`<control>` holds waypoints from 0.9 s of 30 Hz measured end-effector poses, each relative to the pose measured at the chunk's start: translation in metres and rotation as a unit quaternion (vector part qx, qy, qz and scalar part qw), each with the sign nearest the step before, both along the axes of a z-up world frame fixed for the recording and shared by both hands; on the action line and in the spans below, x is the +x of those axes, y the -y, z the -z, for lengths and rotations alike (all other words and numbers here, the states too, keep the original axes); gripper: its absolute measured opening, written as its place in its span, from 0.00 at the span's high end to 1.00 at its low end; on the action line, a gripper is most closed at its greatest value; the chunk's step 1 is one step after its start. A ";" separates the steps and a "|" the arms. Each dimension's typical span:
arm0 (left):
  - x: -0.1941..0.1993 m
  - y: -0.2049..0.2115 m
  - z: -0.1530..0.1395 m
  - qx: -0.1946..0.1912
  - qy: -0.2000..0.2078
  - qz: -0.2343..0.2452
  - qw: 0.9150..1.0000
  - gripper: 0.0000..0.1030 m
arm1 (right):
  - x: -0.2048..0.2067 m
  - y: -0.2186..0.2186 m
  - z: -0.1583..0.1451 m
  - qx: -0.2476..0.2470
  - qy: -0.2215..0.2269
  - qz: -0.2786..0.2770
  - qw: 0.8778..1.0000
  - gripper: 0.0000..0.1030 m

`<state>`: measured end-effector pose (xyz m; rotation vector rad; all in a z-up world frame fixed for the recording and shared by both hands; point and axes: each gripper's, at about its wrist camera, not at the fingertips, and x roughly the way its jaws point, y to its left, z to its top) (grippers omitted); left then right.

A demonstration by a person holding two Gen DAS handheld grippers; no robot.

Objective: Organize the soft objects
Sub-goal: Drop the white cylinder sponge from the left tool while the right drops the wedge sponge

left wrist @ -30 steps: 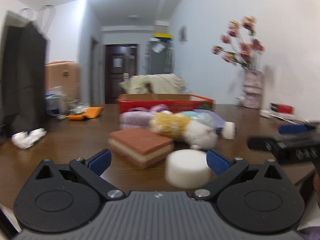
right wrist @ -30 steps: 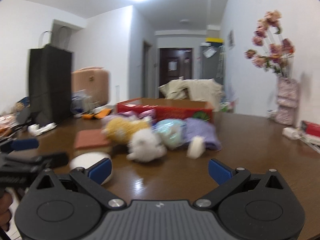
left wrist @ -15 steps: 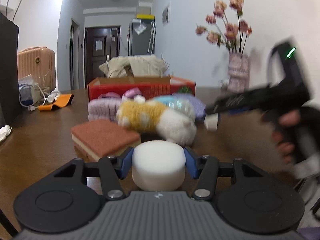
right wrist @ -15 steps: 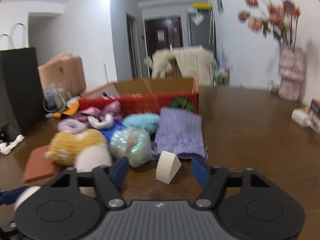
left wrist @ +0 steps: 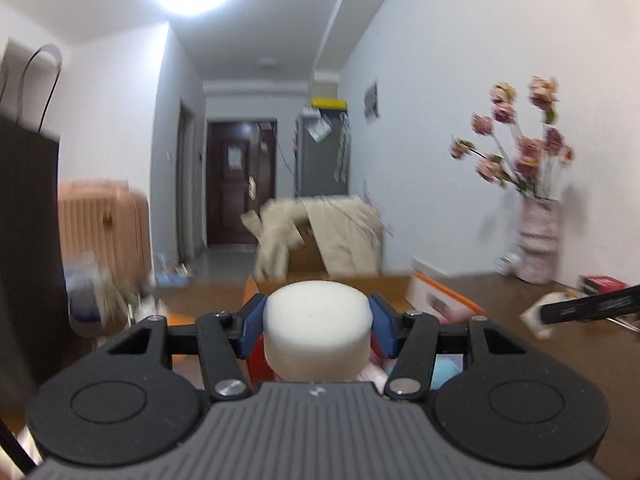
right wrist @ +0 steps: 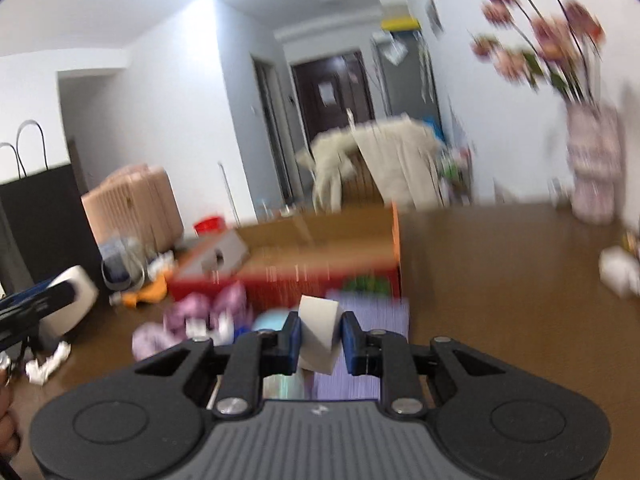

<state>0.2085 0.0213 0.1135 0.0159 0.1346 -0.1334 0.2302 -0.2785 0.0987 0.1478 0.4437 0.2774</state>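
My left gripper (left wrist: 317, 330) is shut on a white round foam cylinder (left wrist: 317, 328), held up in the air in front of the open red cardboard box (left wrist: 436, 300). My right gripper (right wrist: 319, 338) is shut on a white foam wedge (right wrist: 319, 332), held above a purple knit cloth (right wrist: 372, 312) just short of the red box (right wrist: 304, 264). Pink and lilac soft toys (right wrist: 192, 316) and a light blue soft item (right wrist: 268, 322) lie on the brown table in front of the box. The left gripper with its cylinder shows at the left edge of the right wrist view (right wrist: 60, 300).
A vase of pink flowers (left wrist: 536, 240) stands at the table's far right, with a white item (right wrist: 618, 272) and a red box (left wrist: 600, 282) near it. A black bag (right wrist: 36, 216), a pink suitcase (right wrist: 132, 208) and an orange item (right wrist: 144, 294) are to the left.
Both grippers have closed on their foam pieces and lifted them off the table. Both have moved forward toward the red box.
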 end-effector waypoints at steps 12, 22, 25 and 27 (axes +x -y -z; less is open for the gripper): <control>0.316 0.008 0.007 -0.003 -0.161 -0.047 0.986 0.45 | 0.309 -0.051 -0.003 -0.129 -0.098 -0.020 0.987 0.76; 0.349 0.007 0.031 0.037 -0.194 -0.065 0.978 0.22 | 0.363 -0.056 0.033 -0.159 -0.123 0.036 0.979 0.42; 0.351 0.009 0.031 0.038 -0.199 -0.057 0.978 0.19 | 0.360 -0.054 0.033 -0.150 -0.116 0.038 0.981 0.42; 0.343 0.007 0.026 0.029 -0.187 -0.055 0.980 0.17 | 0.354 -0.054 0.030 -0.149 -0.105 0.039 0.982 0.41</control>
